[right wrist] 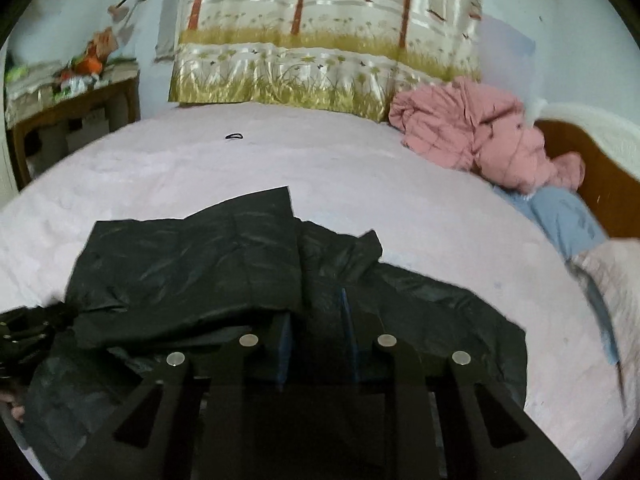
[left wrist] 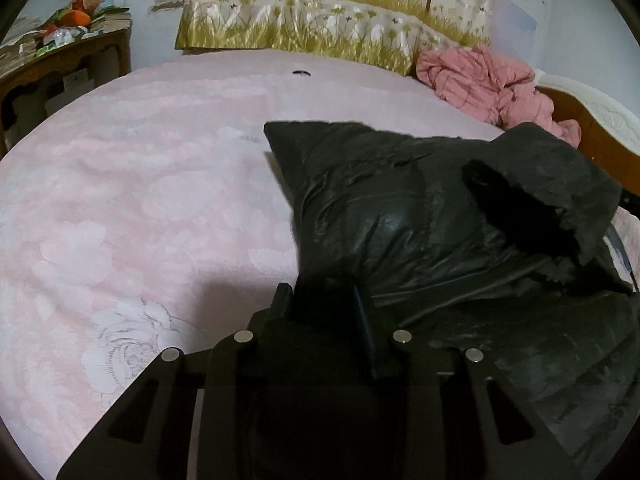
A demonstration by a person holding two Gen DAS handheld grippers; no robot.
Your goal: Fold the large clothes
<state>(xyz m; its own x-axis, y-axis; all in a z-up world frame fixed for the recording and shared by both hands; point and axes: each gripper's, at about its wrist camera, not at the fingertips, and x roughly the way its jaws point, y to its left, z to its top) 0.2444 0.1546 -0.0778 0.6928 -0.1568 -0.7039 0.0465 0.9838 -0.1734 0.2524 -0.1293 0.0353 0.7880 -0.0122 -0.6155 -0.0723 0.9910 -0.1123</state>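
A large shiny black padded jacket point(left wrist: 400, 216) lies on the pink bed sheet point(left wrist: 140, 200), with a fur-edged hood point(left wrist: 560, 184) raised at the right. My left gripper point(left wrist: 320, 300) is shut on the jacket's near left edge and lifts it. In the right wrist view the jacket point(right wrist: 200, 264) lies folded over itself. My right gripper point(right wrist: 316, 320) is shut on black fabric near the jacket's middle front. The left gripper point(right wrist: 24, 332) shows at the far left edge there.
A pink crumpled garment point(left wrist: 488, 80) and a blue cloth point(right wrist: 568, 216) lie at the back right by the wooden headboard point(right wrist: 600, 184). A flowered quilt point(left wrist: 320, 24) is stacked at the back. A cluttered wooden table point(left wrist: 60, 60) stands at the left. A small black hair tie point(right wrist: 234, 136) lies on the sheet.
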